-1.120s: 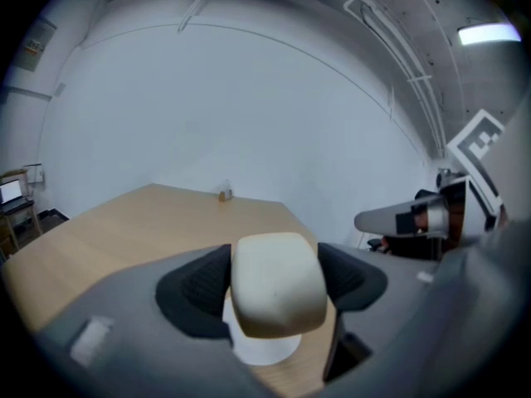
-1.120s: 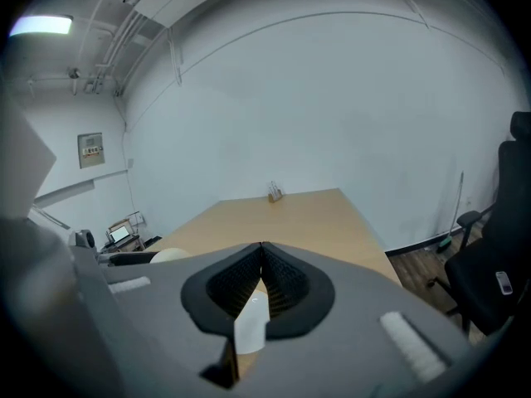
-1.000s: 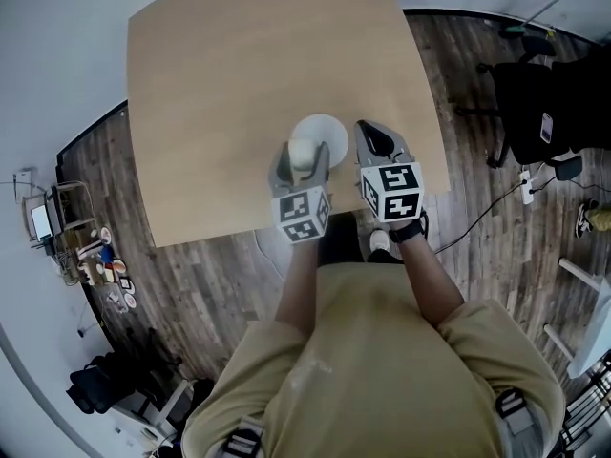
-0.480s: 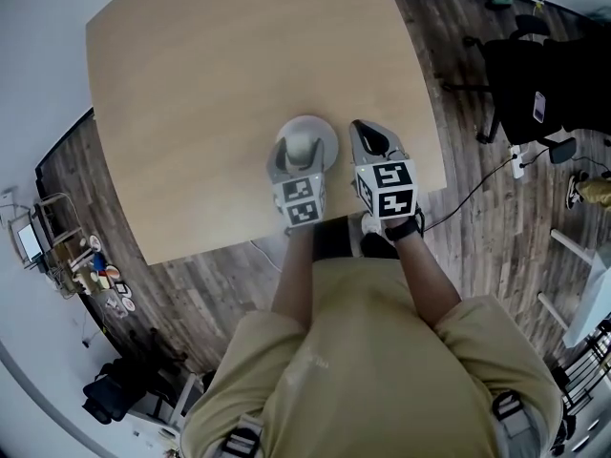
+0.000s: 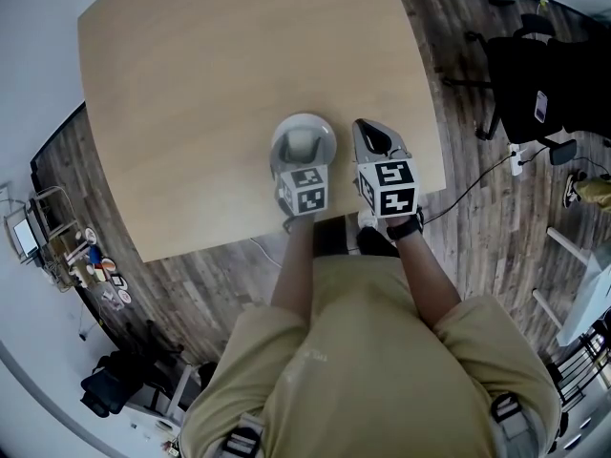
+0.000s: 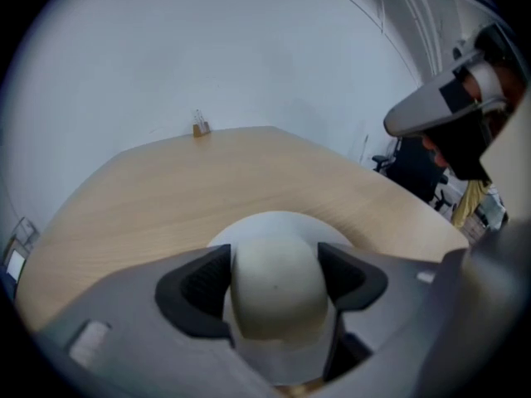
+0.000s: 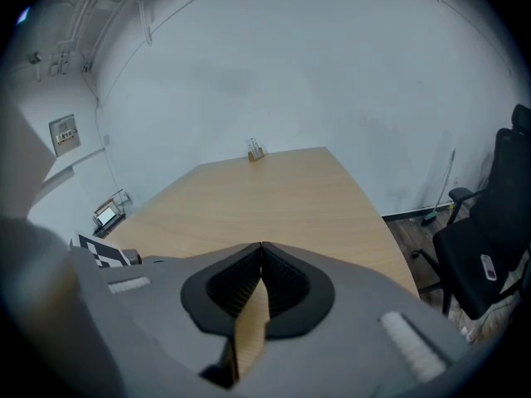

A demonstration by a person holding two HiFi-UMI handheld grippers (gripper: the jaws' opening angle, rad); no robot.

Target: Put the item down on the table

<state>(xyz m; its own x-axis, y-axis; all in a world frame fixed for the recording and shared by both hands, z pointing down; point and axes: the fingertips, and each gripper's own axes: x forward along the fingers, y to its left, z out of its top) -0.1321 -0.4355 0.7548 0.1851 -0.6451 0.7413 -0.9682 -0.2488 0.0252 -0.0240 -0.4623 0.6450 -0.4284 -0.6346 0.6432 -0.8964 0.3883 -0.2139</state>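
Grippers, one in each hand, hang side by side over the near edge of a big light wood table. A person in a tan shirt holds them.

The left gripper is pinching a white round item. The item has a wide flat round part and a smooth bump in the middle. The two dark pads press on the bump from both sides, and the wide part sticks out past them. In the left gripper view, the item fills the space between the jaws of the left gripper. The item is over the table, close to the near edge. I cannot tell if it touches the wood.

The right gripper is just beside the left one and apart from the item. In its own view, the right gripper has its jaws pressed together at the tips, and nothing is between them. Only the table shows past them.

Each gripper has a cube with black and white squares on top, one on the left and one on the right.

A small thing stands at the far edge of the table, too small to make out. A black chair stands on the dark wood floor, off to the person's right.
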